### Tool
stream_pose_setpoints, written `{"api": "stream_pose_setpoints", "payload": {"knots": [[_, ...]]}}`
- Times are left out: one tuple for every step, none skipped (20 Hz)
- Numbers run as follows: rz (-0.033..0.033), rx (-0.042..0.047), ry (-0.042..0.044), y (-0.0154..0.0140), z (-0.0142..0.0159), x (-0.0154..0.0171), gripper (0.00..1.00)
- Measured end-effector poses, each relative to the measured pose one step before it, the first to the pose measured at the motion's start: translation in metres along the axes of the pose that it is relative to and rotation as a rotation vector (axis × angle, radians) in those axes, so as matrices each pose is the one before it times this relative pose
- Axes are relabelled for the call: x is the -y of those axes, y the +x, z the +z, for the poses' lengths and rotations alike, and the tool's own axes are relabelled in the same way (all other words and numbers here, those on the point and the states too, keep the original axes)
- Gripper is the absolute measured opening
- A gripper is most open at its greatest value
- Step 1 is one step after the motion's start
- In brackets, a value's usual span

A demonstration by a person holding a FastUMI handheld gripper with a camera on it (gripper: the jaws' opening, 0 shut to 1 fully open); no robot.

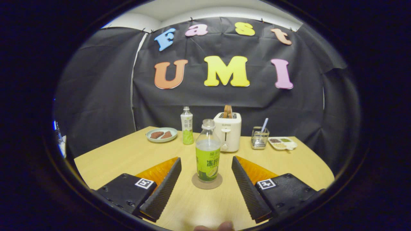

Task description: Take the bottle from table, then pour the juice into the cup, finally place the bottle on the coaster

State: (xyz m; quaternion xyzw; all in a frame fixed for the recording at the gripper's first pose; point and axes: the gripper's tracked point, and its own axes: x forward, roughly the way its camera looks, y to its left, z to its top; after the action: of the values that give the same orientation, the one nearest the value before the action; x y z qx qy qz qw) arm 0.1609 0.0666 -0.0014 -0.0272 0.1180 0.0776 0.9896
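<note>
A clear juice bottle (pixel 208 150) with a green label and a pale cap stands upright on a round brown coaster (pixel 207 185) on the wooden table (pixel 112 160). It holds pale juice to about its shoulder. My gripper (pixel 205 162) is open, one finger on each side of the bottle. A clear gap separates each pad from the bottle, and neither pad touches it. The bottle stands level with the fingertips.
Beyond the fingers, along the table's back edge, stand a second green-labelled bottle (pixel 187 125), a white toaster (pixel 228 131), a plate (pixel 161 134) with brown pieces, a wire basket (pixel 259 138) and a white divided tray (pixel 282 143). Part of a hand (pixel 215 227) shows beneath the fingers.
</note>
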Motion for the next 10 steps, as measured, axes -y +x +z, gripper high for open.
{"api": "stream_pose_setpoints", "payload": {"knots": [[-0.00006,0.0265,-0.00593,-0.01851,0.00541,-0.00407,1.0],[-0.00582,0.02495,-0.00619,-0.01889,0.00483,-0.00156,1.0],[-0.01334,0.01962,-0.00054,-0.01962,0.00133,0.00053,1.0],[-0.01197,0.02614,0.00808,-0.01905,0.00293,-0.00177,1.0],[-0.0164,0.02054,0.01199,-0.01771,0.00114,-0.00161,1.0],[-0.0071,0.0151,0.00734,-0.01644,-0.00023,-0.00375,1.0],[-0.00495,0.01823,0.00185,-0.01649,-0.00039,-0.00628,1.0],[-0.01033,0.02285,-0.0022,-0.0157,0.00093,-0.00218,1.0],[-0.01554,0.02623,0.00236,-0.0167,0.00058,0.00008,1.0],[-0.01091,0.01829,0.00115,-0.012,0.00029,-0.00148,1.0]]}}
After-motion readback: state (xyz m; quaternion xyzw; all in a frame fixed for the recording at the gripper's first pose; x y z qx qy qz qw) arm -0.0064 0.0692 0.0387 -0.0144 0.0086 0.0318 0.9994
